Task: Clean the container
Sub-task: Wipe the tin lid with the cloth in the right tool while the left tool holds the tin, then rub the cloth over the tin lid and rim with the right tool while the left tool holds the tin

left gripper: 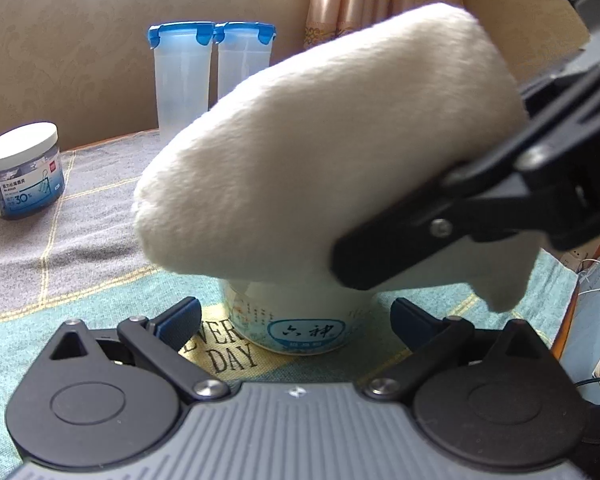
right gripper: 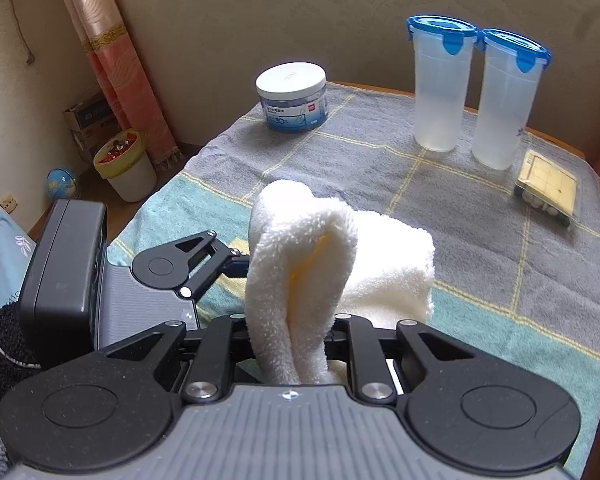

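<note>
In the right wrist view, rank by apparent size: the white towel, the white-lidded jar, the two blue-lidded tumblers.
1. white towel, though it is nearest the camera.
2. The two tumblers, alike, unranked.
3. white-lidded jar.

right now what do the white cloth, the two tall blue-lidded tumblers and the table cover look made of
White cloth: plush terry or fleece, matte; fuzzy pile shows along its folds.
Tall tumblers: frosted translucent plastic, it seems; blue clip lids glossy plastic.
Table cover: woven fabric, matte, with checked stripes; likely a towel or blanket.
</note>
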### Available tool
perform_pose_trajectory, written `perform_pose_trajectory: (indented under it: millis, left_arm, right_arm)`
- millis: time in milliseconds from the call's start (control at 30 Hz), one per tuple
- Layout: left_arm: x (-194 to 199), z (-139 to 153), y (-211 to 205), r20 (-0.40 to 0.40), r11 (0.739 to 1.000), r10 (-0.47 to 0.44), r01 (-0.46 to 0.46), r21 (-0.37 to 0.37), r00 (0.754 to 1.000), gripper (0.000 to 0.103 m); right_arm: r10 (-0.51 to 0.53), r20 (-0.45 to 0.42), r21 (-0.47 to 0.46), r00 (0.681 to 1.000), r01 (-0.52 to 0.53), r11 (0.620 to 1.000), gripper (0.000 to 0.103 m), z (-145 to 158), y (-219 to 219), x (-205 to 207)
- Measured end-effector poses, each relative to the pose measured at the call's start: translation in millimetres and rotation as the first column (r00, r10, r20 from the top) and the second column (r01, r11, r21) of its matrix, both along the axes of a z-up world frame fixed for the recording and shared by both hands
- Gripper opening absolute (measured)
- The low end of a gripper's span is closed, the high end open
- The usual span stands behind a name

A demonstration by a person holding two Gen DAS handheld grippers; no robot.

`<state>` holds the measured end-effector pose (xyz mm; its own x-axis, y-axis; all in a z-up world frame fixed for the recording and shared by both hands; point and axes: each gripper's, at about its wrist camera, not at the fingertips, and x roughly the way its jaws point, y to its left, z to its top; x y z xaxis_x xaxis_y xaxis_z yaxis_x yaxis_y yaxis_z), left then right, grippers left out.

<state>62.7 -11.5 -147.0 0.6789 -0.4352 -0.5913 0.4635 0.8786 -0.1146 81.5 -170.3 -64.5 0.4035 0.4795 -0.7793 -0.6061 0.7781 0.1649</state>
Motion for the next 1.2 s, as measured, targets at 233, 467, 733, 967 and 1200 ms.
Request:
perform_pose_trajectory:
  millis: [233,467,733,967,1200]
  left_arm:
    - [0,0,-3,-0.008,1.000,0.007,-0.007,0.006,1.000,0.100]
    - [0,1,-5,-0.013,1.000,0.002,-0.002,0.008,1.000,0.100]
    - [9,0,-4,-0.018,1.000,-0.002,0.002,-0.002,1.000,0.100]
    - [11,-3,0,-0.020,1.000,-0.004,0.004,-0.007,1.000,0.100]
    - [17,-4,0,-0.024,1.000,-0.005,0.005,-0.012,1.000,0.100]
  right_arm:
    - [-0.060,-0.001,-0.003,0.998,0.060,0.998,0.022,1,-22,-1]
    - [-0.088,0.009,-0.010,0.996,0.088,0.996,0.021,0,-27,11]
    - [-0.159,0.039,-0.006,0.986,0.160,0.987,0.021,5,-35,28]
    - [-0.182,0.107,-0.009,0.977,0.184,0.983,0.021,23,-35,40]
    - [-0.123,0.093,-0.038,0.988,0.127,0.991,0.021,11,-8,51]
